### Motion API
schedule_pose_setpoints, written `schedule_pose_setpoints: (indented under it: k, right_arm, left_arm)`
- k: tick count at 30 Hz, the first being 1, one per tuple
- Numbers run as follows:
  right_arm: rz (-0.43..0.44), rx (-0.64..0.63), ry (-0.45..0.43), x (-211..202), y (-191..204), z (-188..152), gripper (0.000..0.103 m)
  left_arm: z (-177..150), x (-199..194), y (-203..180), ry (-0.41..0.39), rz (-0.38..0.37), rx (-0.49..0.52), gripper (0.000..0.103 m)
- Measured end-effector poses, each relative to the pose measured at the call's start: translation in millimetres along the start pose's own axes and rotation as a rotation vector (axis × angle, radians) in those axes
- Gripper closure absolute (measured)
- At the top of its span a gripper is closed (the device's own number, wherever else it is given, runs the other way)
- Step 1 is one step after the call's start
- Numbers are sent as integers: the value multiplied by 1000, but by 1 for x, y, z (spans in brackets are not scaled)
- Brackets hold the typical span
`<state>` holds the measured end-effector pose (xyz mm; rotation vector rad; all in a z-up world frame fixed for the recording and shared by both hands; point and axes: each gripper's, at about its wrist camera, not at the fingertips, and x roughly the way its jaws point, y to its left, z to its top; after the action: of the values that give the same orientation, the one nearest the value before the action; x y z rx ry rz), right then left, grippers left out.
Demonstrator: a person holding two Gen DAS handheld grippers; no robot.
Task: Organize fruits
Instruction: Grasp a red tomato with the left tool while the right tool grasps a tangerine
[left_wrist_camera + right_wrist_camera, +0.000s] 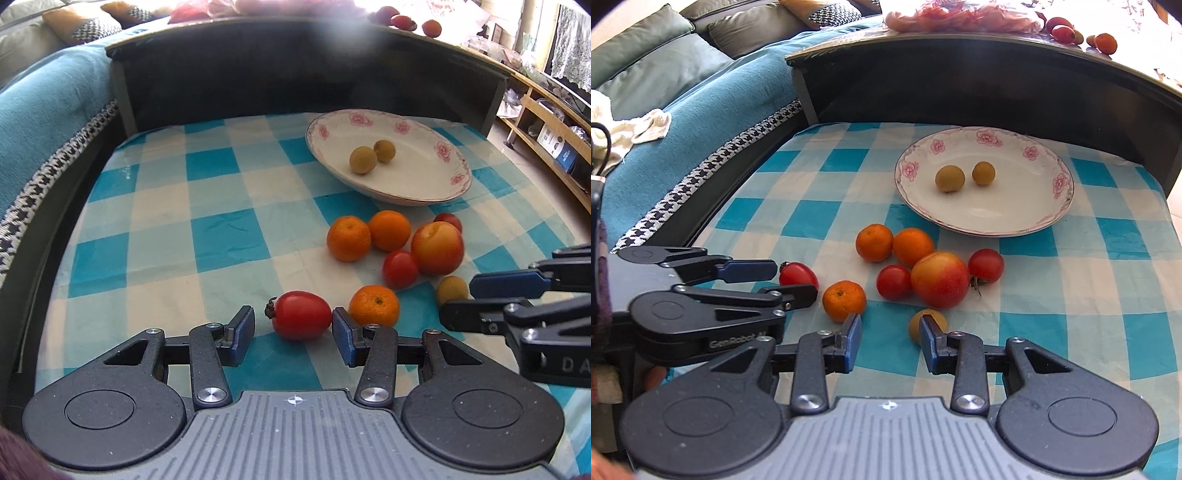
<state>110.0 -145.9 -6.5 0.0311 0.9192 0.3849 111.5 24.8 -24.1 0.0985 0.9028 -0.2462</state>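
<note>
Two small tan longans already sit in the flowered plate, a shallow glazed dish at the far side of the tabletop, which is covered by a blue-and-white checked cloth. The rest of the fruit is loose on the cloth, so the sorting looks only begun.

The left claw stands open around the oval red tomato: smooth, glossy skin, a dry stem at one end. One pad is just beside it and the other is apart, so nothing is gripped. It needs to close gently, since that skin is slick and the flesh soft.

The right claw is also released and empty. A third longan lies just beyond its right-hand finger, partly hidden behind the pad. To my eye that claw must shift sideways to bracket the little round fruit before closing.

Nearby cluster three dimpled mandarins, two more tomatoes and a larger blushed peach-like fruit, touching one another.
</note>
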Motion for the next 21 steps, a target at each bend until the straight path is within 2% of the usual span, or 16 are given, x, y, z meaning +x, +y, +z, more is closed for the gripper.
schedule_pose_setpoints:
  k: [3,5,7,21]
  right_arm:
    - [4,2,8,4,-1,0,66]
    - [9,1,15,6,0,-1,66]
    - [14,-2,20,8,1,-1,66]
    - [72,-85,27,26,32,5,66]
  left_arm:
    - [2,4,1,-9,6,-8,49]
    - [2,4,2,-13,1,-19,55]
    - [2,3,4,-14,0,-31,56]
    - [2,-9,25,2,-23,-105,57]
